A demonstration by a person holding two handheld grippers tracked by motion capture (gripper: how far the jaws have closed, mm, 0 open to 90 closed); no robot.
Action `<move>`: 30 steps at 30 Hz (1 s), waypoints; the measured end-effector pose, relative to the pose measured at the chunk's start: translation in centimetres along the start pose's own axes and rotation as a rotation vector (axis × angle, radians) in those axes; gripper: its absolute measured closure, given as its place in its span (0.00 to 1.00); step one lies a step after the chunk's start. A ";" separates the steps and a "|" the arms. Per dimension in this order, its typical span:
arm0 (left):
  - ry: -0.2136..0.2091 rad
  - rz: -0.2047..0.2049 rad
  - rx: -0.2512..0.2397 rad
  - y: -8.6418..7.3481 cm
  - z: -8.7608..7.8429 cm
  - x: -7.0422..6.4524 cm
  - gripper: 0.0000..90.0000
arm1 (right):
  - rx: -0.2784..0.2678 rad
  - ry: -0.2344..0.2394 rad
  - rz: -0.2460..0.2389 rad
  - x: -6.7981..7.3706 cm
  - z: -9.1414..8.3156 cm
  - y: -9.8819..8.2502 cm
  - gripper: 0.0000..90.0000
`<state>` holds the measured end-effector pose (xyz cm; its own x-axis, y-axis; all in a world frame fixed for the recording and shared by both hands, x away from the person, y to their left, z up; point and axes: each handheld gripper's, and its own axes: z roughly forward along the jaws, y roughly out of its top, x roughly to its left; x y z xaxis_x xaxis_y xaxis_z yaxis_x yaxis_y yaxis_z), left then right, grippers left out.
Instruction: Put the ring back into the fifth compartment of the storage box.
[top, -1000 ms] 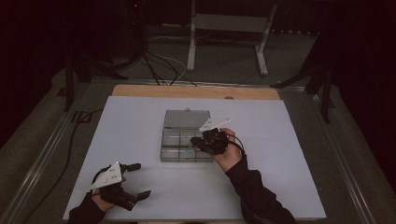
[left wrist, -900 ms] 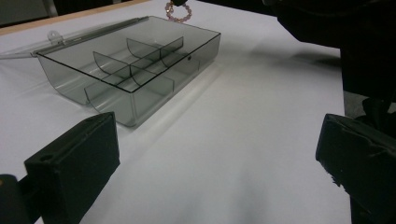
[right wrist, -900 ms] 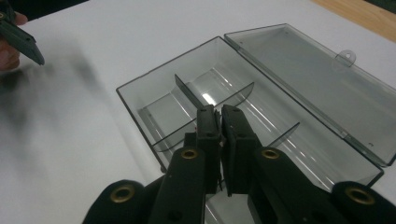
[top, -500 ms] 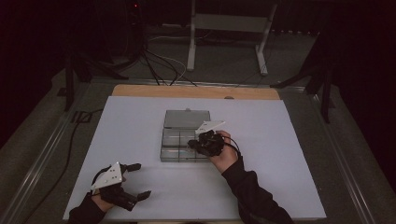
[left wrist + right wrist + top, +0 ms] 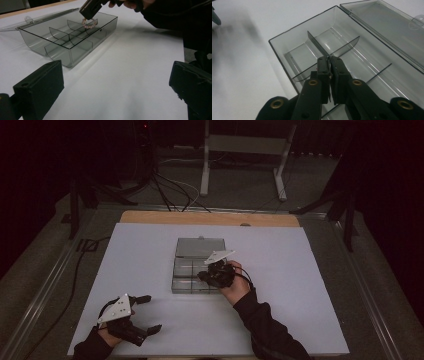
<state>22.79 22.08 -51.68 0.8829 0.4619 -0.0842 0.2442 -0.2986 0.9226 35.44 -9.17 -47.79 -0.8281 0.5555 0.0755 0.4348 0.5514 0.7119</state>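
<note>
A clear grey divided box (image 5: 175, 276) lies mid-table with its lid (image 5: 200, 247) folded open at the far side. My right gripper (image 5: 205, 276) hangs over the box's right-hand compartments, shut on a pink bead bracelet (image 5: 89, 24) that dangles just above the dividers. In the right gripper view the jaws (image 5: 329, 58) are pressed together over a divider of the box (image 5: 287, 53); the bracelet is hidden beneath them. My left gripper (image 5: 152, 312) rests near the table's front left corner, open, with bare white surface between its jaws (image 5: 117, 85).
The white table top (image 5: 300, 295) has a wooden strip (image 5: 210, 218) along its far edge. Cables (image 5: 165, 190) and a metal stand (image 5: 245, 150) lie on the dark floor beyond. A black cable (image 5: 75, 280) runs along the table's left side.
My right gripper has shifted slightly left and nearer over the box, still holding the bracelet. The left gripper has not moved.
</note>
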 end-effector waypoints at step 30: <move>0.004 0.000 -0.002 0.0 0.0 0.0 0.01 | -0.074 0.104 0.095 -0.5 -2.7 0.0 0.15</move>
<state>22.79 22.09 -51.65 0.8811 0.4656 -0.0827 0.2435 -0.2970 0.9233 34.93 -11.16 -45.98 -0.8183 0.5334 0.2143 0.4890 0.4500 0.7472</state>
